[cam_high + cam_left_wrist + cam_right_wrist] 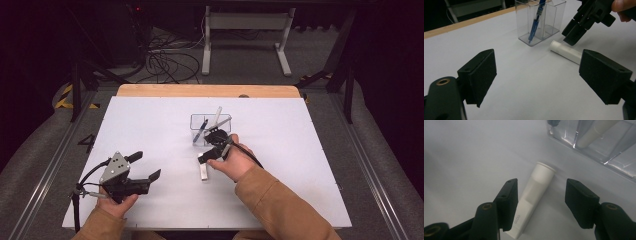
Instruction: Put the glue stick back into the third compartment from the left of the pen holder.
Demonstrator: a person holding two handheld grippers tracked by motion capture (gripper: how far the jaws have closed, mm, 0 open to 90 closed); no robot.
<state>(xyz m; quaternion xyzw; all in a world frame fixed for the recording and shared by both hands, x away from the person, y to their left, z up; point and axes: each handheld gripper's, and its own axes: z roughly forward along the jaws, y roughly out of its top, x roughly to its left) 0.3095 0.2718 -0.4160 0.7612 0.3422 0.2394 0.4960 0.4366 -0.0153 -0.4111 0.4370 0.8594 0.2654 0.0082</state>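
A white tube (pixel 203 171) lies flat on the white table (pixel 300 165), just in front of a clear divided organizer (pixel 193 120). My right gripper (pixel 204 159) is lowered over the tube, open. In the right gripper view the tube (pixel 534 192) lies between the jaws of the right gripper (pixel 542 186), close to the left pad and apart from the right one. The organizer (pixel 556 15) holds a blue pen (pixel 535 22) and a white stick (pixel 596 131). My left gripper (pixel 146 166) rests at the front left, open and empty. From the left gripper (pixel 536 72) I see the tube (pixel 566 51) under the right gripper (pixel 574 35).
A wooden strip (pixel 207 90) borders the table's far edge. Beyond it stand a white frame (pixel 245 30) and loose cables (pixel 165 60) on the floor. Bare table surface stretches to the left and right of the organizer.
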